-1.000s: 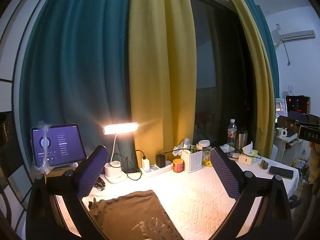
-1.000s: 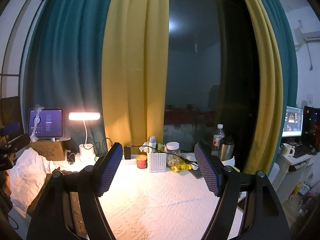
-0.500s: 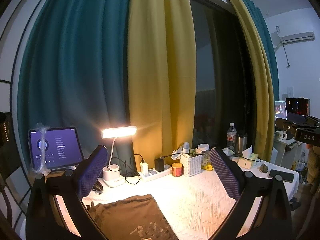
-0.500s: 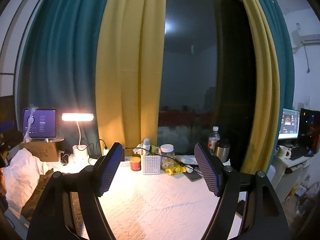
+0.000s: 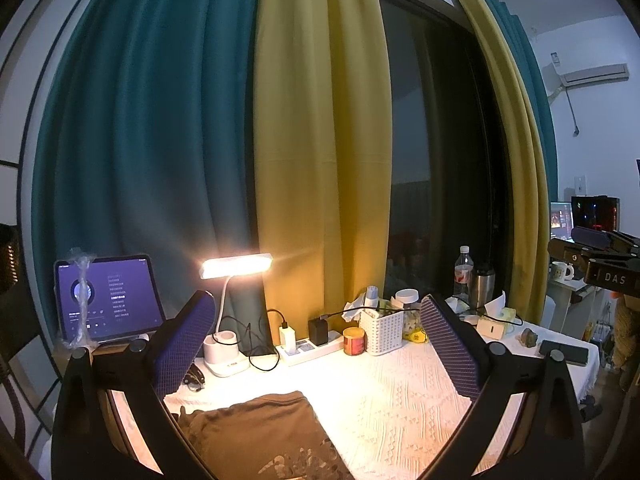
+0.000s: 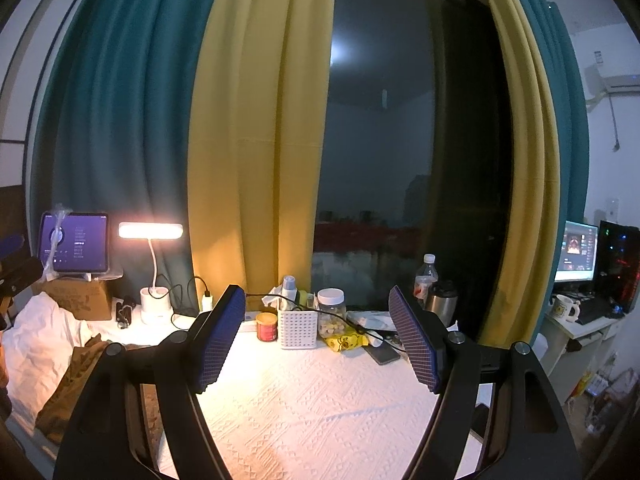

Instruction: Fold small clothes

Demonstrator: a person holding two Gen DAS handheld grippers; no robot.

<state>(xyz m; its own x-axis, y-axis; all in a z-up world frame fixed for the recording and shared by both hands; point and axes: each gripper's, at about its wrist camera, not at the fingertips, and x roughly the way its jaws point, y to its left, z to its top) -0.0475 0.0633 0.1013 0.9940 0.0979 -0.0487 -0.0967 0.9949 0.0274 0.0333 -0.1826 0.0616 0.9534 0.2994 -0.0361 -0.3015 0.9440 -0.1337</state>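
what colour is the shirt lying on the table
Dark brown shirt, with a pale speckled print near its lower edge; the left wrist view shows it best.

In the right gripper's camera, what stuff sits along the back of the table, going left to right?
Tablet → lamp → red jar → white basket → clear jar → water bottle → steel flask.

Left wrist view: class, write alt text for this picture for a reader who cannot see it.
An open left gripper hangs empty above a brown garment lying on a white tablecloth. Behind stand a lit desk lamp, a tablet, a white basket and teal and yellow curtains.
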